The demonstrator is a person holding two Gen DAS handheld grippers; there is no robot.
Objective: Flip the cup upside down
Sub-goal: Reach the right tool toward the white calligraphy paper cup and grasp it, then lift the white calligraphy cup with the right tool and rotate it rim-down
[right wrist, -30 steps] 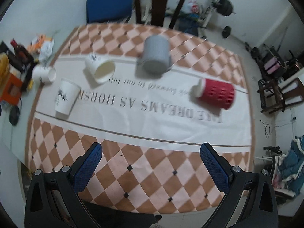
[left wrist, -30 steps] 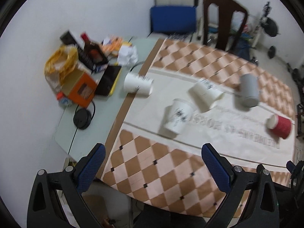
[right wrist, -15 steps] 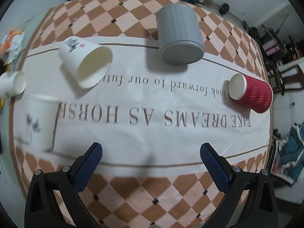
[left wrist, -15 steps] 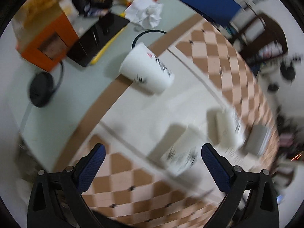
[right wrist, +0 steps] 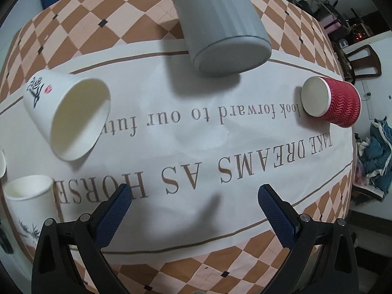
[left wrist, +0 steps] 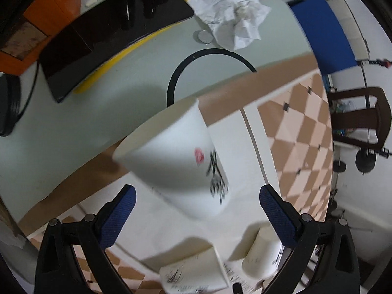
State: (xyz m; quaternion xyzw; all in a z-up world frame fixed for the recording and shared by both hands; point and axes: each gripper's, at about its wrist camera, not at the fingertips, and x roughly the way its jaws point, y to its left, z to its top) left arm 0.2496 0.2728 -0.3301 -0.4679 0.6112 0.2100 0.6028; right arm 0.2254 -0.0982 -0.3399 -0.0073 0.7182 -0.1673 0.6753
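A white paper cup point(left wrist: 176, 156) lies on its side at the tablecloth's edge in the left wrist view. My left gripper point(left wrist: 196, 210) is open just before it, one finger to each side of its narrow end, not touching. Two more white cups point(left wrist: 259, 257) show low in that view. In the right wrist view my right gripper point(right wrist: 194, 209) is open and empty above the cloth. Ahead lie a white cup point(right wrist: 71, 117) on its side, a grey cup point(right wrist: 220, 24) on its side and a red ribbed cup point(right wrist: 333, 103) on its side. An upright white cup point(right wrist: 29, 201) stands at the left.
Beyond the cloth's edge the grey tabletop point(left wrist: 73, 127) holds a black tablet point(left wrist: 110, 31), crumpled paper point(left wrist: 230, 17), an orange box point(left wrist: 36, 22) and a black cable loop point(left wrist: 208, 56). A dark chair point(left wrist: 360, 120) and a blue cushion point(left wrist: 323, 34) stand behind the table.
My left gripper has moved in close to the white cup at the cloth's edge, which now fills the view. My right gripper has moved down and nearer the cloth.
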